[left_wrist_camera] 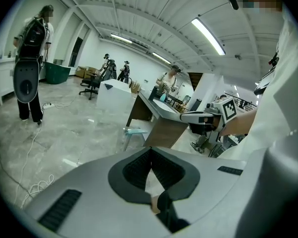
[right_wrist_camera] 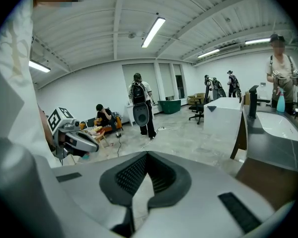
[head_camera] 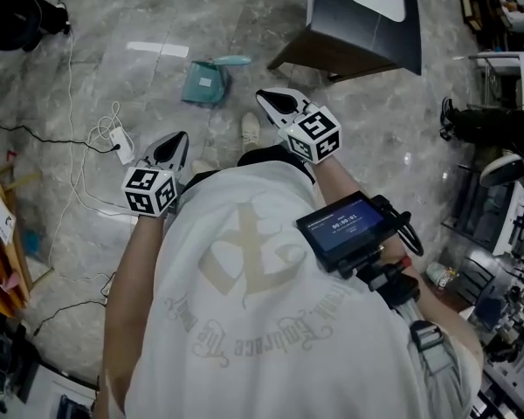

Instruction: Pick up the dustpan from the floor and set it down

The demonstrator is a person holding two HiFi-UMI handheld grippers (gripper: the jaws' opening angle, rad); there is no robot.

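A teal dustpan (head_camera: 208, 81) lies on the grey marble floor ahead of me, its handle pointing right; the left gripper view shows the dustpan (left_wrist_camera: 135, 131) small, beside the desk's foot. My left gripper (head_camera: 180, 137) hangs in the air short of it and to its left, jaws shut with nothing between them (left_wrist_camera: 149, 151). My right gripper (head_camera: 264, 97) is held to the right of the dustpan and near it, also shut and empty (right_wrist_camera: 146, 155). Neither touches the dustpan. Each gripper appears in the other's view: the right gripper (left_wrist_camera: 204, 117) and the left gripper (right_wrist_camera: 77, 139).
A dark desk (head_camera: 358, 24) with a white basin stands just beyond the right gripper. White cables and a power strip (head_camera: 113, 138) trail over the floor at left. My shoe (head_camera: 250, 129) is below the dustpan. People stand and sit further off in the room (right_wrist_camera: 139, 105).
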